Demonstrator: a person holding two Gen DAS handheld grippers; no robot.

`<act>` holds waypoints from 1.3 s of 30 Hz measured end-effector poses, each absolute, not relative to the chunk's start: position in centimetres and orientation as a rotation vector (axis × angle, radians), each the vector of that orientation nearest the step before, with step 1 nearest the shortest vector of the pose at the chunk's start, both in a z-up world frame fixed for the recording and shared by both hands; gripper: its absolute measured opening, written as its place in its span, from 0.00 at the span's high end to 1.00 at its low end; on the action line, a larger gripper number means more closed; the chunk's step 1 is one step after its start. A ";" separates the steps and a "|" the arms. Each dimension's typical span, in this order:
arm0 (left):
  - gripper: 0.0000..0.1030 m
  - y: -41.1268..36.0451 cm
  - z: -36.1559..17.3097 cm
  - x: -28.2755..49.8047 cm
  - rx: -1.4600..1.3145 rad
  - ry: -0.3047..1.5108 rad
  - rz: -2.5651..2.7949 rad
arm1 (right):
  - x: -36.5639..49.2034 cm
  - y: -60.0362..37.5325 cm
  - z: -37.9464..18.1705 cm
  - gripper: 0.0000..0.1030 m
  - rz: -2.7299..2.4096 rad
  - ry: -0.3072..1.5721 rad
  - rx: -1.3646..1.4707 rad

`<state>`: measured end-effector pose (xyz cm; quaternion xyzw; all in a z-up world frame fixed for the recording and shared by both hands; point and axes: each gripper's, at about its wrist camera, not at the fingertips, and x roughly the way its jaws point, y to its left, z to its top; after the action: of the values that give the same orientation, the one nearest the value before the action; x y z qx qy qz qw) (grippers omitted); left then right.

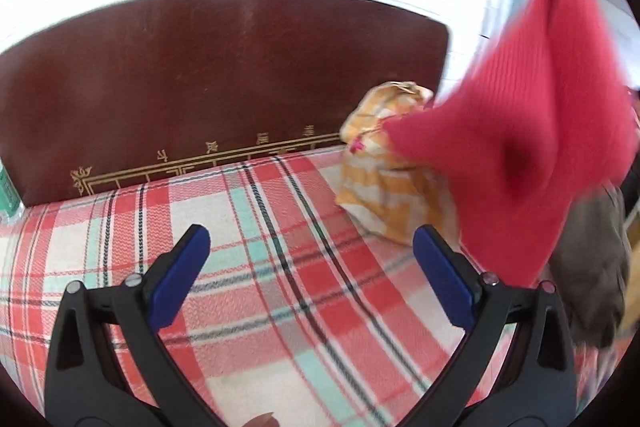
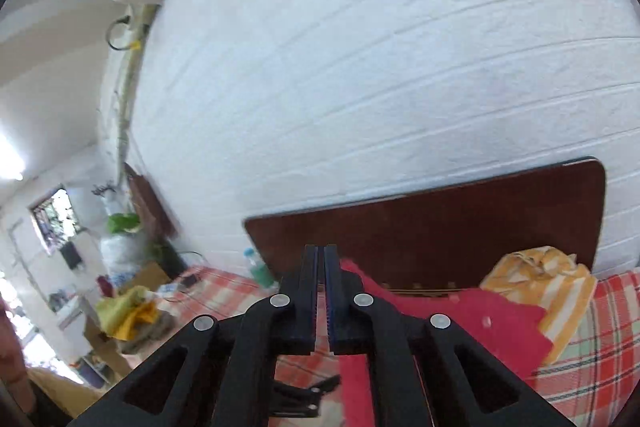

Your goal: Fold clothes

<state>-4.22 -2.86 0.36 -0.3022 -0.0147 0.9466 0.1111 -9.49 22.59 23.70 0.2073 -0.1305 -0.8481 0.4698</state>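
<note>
A red knit garment hangs in the air at the right of the left wrist view, blurred, above the plaid bed cover. My left gripper is open and empty, low over the cover, to the left of the garment. In the right wrist view my right gripper has its jaws closed, and the red garment drapes down behind and below the fingers; it appears shut on the garment's edge, though the pinch point itself is hidden.
A yellow-and-white striped cloth lies bunched by the dark brown headboard; both show in the right wrist view, the cloth and the headboard. A grey garment lies at the right. A pile of clothes sits at the left. A white brick wall stands behind.
</note>
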 end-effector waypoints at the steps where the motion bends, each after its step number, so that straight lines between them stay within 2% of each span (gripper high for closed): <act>1: 0.01 -3.0 0.4 -3.3 -0.876 -0.031 2.764 | -8.0 22.5 24.6 0.98 -2.068 -0.304 0.469; 4: 0.01 -4.0 -0.2 -1.0 -0.898 -0.026 2.757 | -5.5 20.5 24.6 0.95 -2.113 -0.179 0.493; 6: 0.01 -4.8 -1.0 0.3 -0.933 -0.017 2.751 | -5.3 18.6 21.4 0.78 -2.171 -0.029 0.629; 7: 0.01 -5.2 -1.4 0.7 -0.960 -0.028 2.759 | -5.4 17.2 18.9 0.55 -2.217 0.064 0.708; 8: 0.01 -5.8 -1.7 1.3 -0.981 -0.057 2.759 | -5.6 16.0 16.0 0.28 -2.237 0.135 0.802; 9: 0.01 -6.4 -1.9 1.7 -0.998 -0.092 2.749 | -5.8 14.9 12.8 0.21 -2.232 0.187 0.904; 10: 0.01 -6.9 -2.1 2.1 -1.010 -0.110 2.750 | -5.9 13.6 9.7 0.21 -2.206 0.243 1.006; 15: 0.01 -9.1 -2.5 3.6 -1.042 -0.140 2.791 | -2.7 8.2 -3.4 0.21 -2.006 0.561 1.293; 20: 0.01 -10.6 -3.0 4.5 -1.082 -0.168 2.799 | -1.0 5.0 -8.6 0.21 -2.065 0.923 1.239; 21: 0.01 -10.8 -3.2 4.7 -1.084 -0.178 2.800 | -1.6 5.3 -8.9 0.21 -2.083 0.900 1.247; 22: 0.01 -11.0 -3.3 4.8 -1.086 -0.180 2.800 | -2.4 5.8 -8.9 0.27 -2.092 0.826 1.258; 23: 0.01 -11.1 -3.4 4.9 -1.090 -0.179 2.800 | -3.1 6.4 -8.8 0.51 -2.107 0.776 1.267; 25: 0.01 -11.4 -3.5 5.3 -1.094 -0.178 2.796 | -4.6 8.0 -7.8 0.79 -2.151 0.671 1.295; 28: 0.01 -11.9 -3.4 5.7 -1.073 -0.183 2.789 | -6.1 11.7 -4.3 0.82 -2.146 0.285 1.309; 31: 0.01 -12.0 -3.0 5.9 -1.035 -0.177 2.768 | -5.4 14.7 1.1 0.82 -2.122 0.022 1.191; 35: 0.01 -11.0 -1.5 6.5 -0.930 -0.071 2.739 | -2.7 16.7 9.5 0.82 -2.082 -0.183 0.966; 39: 0.01 -10.9 0.8 8.2 -0.788 -0.014 2.679 | 0.5 17.4 15.9 0.82 -2.006 -0.264 0.778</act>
<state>8.21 -10.92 0.78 -0.2781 -0.0050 0.9447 0.1738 0.47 17.39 15.93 0.3172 -0.1075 -0.8179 0.4678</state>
